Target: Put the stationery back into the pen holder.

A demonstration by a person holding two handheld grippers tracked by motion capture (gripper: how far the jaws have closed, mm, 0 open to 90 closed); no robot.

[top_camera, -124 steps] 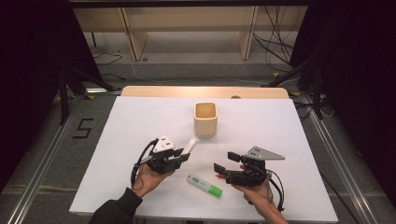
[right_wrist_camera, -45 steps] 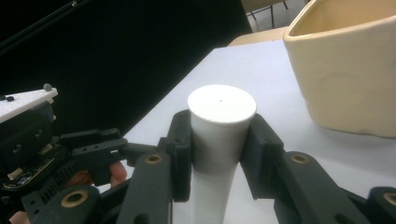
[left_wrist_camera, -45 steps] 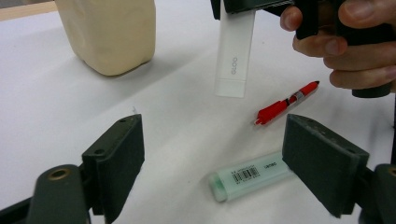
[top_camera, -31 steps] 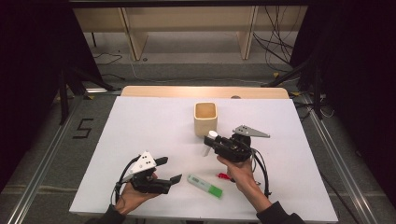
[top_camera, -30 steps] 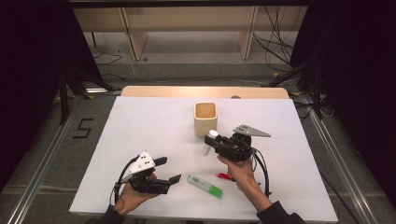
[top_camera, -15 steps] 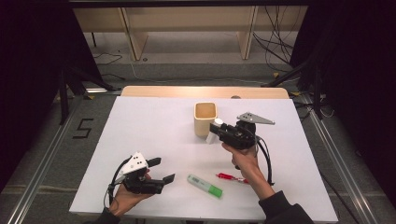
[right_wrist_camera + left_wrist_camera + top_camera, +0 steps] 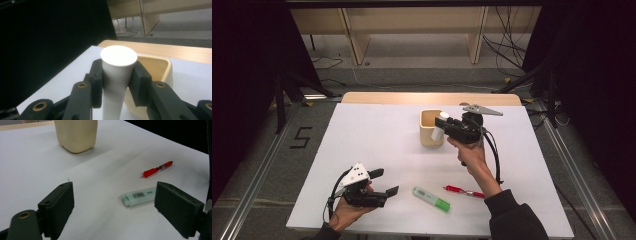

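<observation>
My right gripper is shut on a white cylinder, held upright-tilted at the right rim of the beige cup. In the right gripper view both pads clamp the white cylinder just below its flat top, with the cup behind it. My left gripper rests open at the table's front left, nothing between its jaws. In the left gripper view the gripper faces a green highlighter, a red pen and the cup.
The green highlighter and red pen lie near the front edge of the white table, between my two hands. A wooden strip borders the far edge. Dark stands and cables surround the table.
My right gripper has carried the white cylinder up and away from the front of the table to the cup's rim. The left gripper has stayed at the front left.
</observation>
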